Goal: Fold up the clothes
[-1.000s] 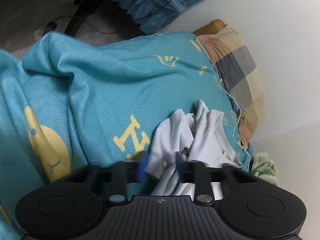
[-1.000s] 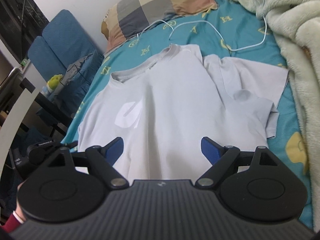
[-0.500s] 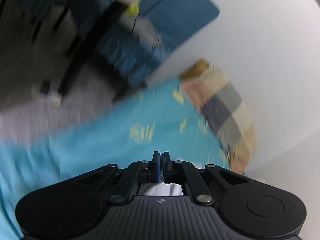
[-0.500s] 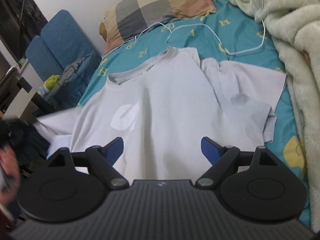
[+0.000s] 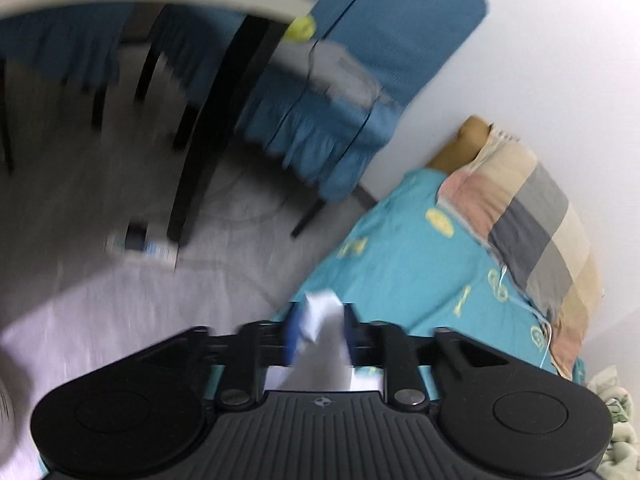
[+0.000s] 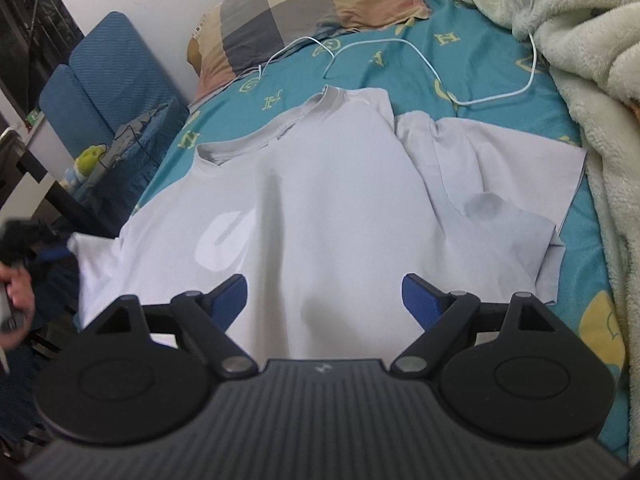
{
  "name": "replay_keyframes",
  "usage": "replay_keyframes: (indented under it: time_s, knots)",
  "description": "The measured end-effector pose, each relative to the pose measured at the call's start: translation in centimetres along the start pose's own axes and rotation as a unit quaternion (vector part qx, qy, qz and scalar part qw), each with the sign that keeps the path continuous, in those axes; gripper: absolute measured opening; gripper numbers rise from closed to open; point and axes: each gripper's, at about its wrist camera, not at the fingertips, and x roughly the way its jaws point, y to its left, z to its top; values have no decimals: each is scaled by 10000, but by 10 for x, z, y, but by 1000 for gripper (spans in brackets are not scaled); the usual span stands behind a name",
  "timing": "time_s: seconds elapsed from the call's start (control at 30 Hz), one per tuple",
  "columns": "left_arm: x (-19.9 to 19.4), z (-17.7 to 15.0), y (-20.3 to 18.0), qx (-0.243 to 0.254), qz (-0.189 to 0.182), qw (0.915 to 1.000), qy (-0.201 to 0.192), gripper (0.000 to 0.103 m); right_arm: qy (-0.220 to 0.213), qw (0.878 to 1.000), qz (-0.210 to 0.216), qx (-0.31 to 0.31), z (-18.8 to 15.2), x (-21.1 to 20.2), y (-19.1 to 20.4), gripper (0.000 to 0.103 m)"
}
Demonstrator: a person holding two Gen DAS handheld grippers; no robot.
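A white T-shirt (image 6: 332,208) lies front up on the teal bed sheet (image 6: 480,56), collar toward the pillow. Its left sleeve (image 6: 96,256) is drawn out past the bed's left edge toward my left gripper (image 6: 48,254), which a hand (image 6: 16,292) holds. In the left wrist view the left gripper (image 5: 320,332) has its jaws opening, with the white sleeve cloth (image 5: 320,316) loose between the blue pads. My right gripper (image 6: 324,300) hovers wide open over the shirt's lower part with nothing between its fingers.
A checked pillow (image 6: 304,4) lies at the head of the bed, with a white cable (image 6: 420,56) looping below it. A pale green fleece blanket (image 6: 580,80) is piled along the right. Left of the bed are a blue chair (image 6: 104,76) and a black desk leg (image 5: 216,120).
The left gripper rose and swung left off the bed with the sleeve, stretching it out flat. Its jaws went from shut to parted. The right gripper stayed almost still.
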Motion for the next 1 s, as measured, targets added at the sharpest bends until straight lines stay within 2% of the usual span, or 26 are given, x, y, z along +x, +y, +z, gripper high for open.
replay_keyframes:
  time_s: [0.13,0.17,0.33,0.4,0.53,0.6,0.73,0.83,0.9,1.0]
  knots:
    - [-28,-34,34,-433,-314,9983,216,53,-68,9999,74,21,1,-9,2,86]
    - [-36,-44,44,-581,-355,9974,254,53,-96,9999,93,15,1,-12,3,86]
    - [-51,-83,92,-1249,-579,9886,604,47,-113,9996,254,39,-4,-28,7,86]
    - [-48,-89,95,-1247,-602,9879,700,42,-101,9996,264,-2,-7,-31,9,86]
    - [-33,-97,99,-1291,-538,9868,815,42,-74,9996,249,-95,-7,-28,13,86]
    - [-23,-99,102,-1391,-483,9851,888,39,-61,9997,222,-118,-6,-24,14,86]
    - [-28,-95,109,-1837,-795,9771,721,37,52,9997,234,-5,-7,-16,8,86]
    - [-45,-90,102,-1806,-1208,9746,543,38,148,9995,256,71,-7,-10,7,86]
    - [-54,-93,94,-1688,-1632,9705,554,42,172,9995,249,71,-7,-8,7,86]
    - [-54,-100,80,-1445,-1593,9744,661,42,207,9994,268,97,-8,-8,7,86]
